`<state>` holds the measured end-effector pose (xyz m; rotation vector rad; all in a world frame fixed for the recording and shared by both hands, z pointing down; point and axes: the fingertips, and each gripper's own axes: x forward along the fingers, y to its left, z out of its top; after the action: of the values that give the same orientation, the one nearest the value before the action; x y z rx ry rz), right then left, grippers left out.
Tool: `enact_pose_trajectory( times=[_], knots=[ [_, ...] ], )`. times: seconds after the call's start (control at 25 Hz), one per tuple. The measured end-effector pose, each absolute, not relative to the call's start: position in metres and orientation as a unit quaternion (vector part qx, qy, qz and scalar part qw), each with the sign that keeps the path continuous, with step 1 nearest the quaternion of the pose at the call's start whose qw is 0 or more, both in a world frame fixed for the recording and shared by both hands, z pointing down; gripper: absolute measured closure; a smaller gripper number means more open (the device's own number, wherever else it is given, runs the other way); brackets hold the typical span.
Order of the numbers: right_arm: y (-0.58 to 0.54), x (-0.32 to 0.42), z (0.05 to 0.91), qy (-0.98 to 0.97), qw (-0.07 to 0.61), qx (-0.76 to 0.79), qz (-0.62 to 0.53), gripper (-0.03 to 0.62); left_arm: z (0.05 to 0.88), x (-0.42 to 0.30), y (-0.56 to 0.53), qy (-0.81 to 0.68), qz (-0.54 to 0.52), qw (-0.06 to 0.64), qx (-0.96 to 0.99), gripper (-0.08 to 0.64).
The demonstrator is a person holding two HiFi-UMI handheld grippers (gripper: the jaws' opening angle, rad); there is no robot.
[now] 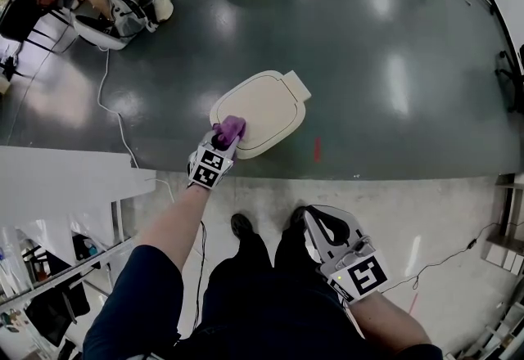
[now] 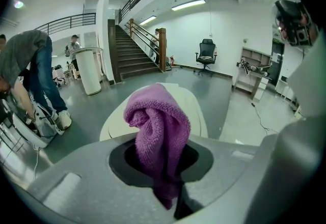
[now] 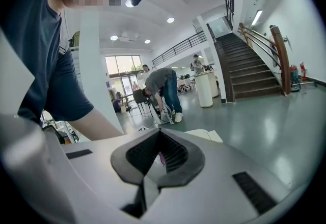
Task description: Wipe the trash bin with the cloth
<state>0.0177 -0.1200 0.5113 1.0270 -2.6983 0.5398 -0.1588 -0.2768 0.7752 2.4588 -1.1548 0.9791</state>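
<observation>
In the head view, the left gripper has its jaws closed on a bunched purple cloth. The cloth is pressed on the near left edge of the cream lid of the trash bin, which stands on the dark floor just in front of the person's feet. The right gripper hangs low beside the person's right leg, well apart from the bin, and it carries nothing. In the left gripper view, the cloth fills the space between the jaws and rises out of them as a thick fold. The lid lies directly behind it, so the grip seems firm. In the right gripper view, the jaws are drawn close together with only a narrow slit between the pads and no object in it; a corner of the bin appears beyond them. I judge that the wiping of the lid is now in hand, and most of the top is probably not yet covered. The next move probably calls for sliding the cloth across the lid with even downward pressure. The sides of the bin would follow, perhaps with the free gripper steadying it.
</observation>
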Motion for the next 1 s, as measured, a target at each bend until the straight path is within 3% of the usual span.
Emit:
enact_pose_trajectory(
  times=[0.44,1.0],
  knots=[
    [-0.101,0.022,0.512,-0.915,0.098,0.343,0.186,0.581,0.780,-0.118,-0.223,-0.366,0.322,0.139,0.862,0.492],
    [-0.103,0.040,0.523,-0.904,0.102,0.363,0.200,0.581,0.770,-0.161,-0.308,-0.412,0.338,0.114,0.839,0.492]
  ],
)
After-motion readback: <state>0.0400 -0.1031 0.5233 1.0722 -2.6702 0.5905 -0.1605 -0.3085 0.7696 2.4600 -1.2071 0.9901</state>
